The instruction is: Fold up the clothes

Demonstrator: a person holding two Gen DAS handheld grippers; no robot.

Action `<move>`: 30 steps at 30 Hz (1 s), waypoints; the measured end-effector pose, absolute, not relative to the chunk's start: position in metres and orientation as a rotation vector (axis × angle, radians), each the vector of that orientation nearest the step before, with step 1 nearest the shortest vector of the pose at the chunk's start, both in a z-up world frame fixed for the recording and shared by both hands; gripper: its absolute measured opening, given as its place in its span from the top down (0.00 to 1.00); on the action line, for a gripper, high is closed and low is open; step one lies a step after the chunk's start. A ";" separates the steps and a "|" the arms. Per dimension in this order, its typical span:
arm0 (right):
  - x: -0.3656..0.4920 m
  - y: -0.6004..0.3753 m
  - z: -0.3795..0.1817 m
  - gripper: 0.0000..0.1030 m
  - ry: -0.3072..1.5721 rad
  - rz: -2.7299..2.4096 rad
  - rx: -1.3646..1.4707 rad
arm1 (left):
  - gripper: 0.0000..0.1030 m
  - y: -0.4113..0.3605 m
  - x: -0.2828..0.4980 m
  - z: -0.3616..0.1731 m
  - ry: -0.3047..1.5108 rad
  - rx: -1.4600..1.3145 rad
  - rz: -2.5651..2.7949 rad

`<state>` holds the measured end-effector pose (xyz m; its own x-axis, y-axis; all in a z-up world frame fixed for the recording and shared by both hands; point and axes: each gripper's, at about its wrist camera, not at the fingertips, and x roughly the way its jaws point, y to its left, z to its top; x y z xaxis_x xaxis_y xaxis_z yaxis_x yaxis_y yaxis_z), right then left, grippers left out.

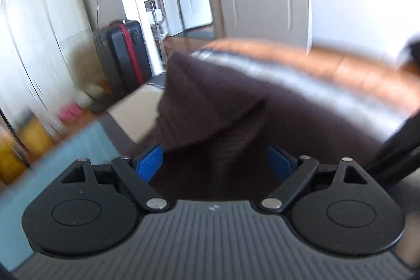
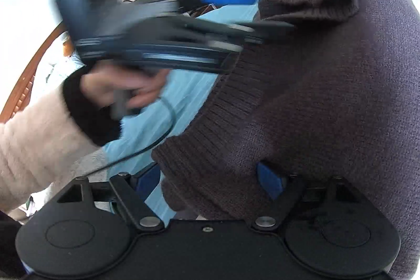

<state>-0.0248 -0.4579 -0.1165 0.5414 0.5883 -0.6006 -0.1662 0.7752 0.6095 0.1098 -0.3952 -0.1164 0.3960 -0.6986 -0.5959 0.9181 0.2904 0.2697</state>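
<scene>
A dark brown knitted sweater (image 1: pixel 236 112) lies bunched on a light blue sheet (image 1: pixel 68 148). My left gripper (image 1: pixel 214 162) stands wide, its blue pads (image 1: pixel 149 164) on either side of a sweater fold without pressing it. In the right wrist view the sweater (image 2: pixel 328 96) fills the right half, ribbed hem toward the camera. My right gripper (image 2: pixel 210 180) is open too, with the hem draped between its blue pads (image 2: pixel 270 181). The left gripper (image 2: pixel 249 12), blurred, sits at the sweater's far edge, held by a hand (image 2: pixel 126 91) in a cream sleeve.
A brown wooden bed frame (image 1: pixel 341 64) curves along the far side. A black and red suitcase (image 1: pixel 126 51) stands by the wall near an open doorway. Yellow and pink items (image 1: pixel 34 135) sit on the floor at left. A cable (image 2: pixel 157 141) trails over the sheet.
</scene>
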 end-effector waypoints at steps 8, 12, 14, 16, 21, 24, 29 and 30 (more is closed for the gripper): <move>-0.030 -0.459 -0.116 0.16 0.897 0.484 0.520 | 0.92 -0.409 0.165 -0.108 0.555 0.353 -1.083; -0.032 -0.456 -0.113 0.16 0.898 0.487 0.510 | 0.93 -0.381 0.183 -0.081 0.554 0.110 -1.014; -0.033 -0.460 -0.112 0.16 0.894 0.489 0.520 | 0.92 -0.365 0.189 -0.078 0.545 0.045 -0.915; -0.034 -0.458 -0.113 0.16 0.904 0.487 0.510 | 0.91 -0.362 0.204 -0.101 0.669 0.025 -0.812; -0.036 -0.449 -0.108 0.17 0.926 0.464 0.469 | 0.81 -0.331 0.233 -0.151 0.932 -0.262 -0.695; -0.048 -0.457 -0.098 0.18 0.895 0.414 0.466 | 0.55 -0.324 0.229 -0.143 0.932 -0.291 -0.626; -0.089 -0.508 -0.080 0.18 0.790 0.211 0.584 | 0.51 -0.316 0.222 -0.139 0.991 -0.337 -0.699; -0.097 -0.519 -0.078 0.18 0.763 0.166 0.617 | 0.47 -0.313 0.217 -0.140 1.003 -0.352 -0.724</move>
<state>-0.0974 -0.5188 -0.0775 0.7192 0.3568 -0.5962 0.0763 0.8123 0.5783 0.2166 -0.3126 -0.1395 0.3345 -0.6936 -0.6380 0.3869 0.7184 -0.5782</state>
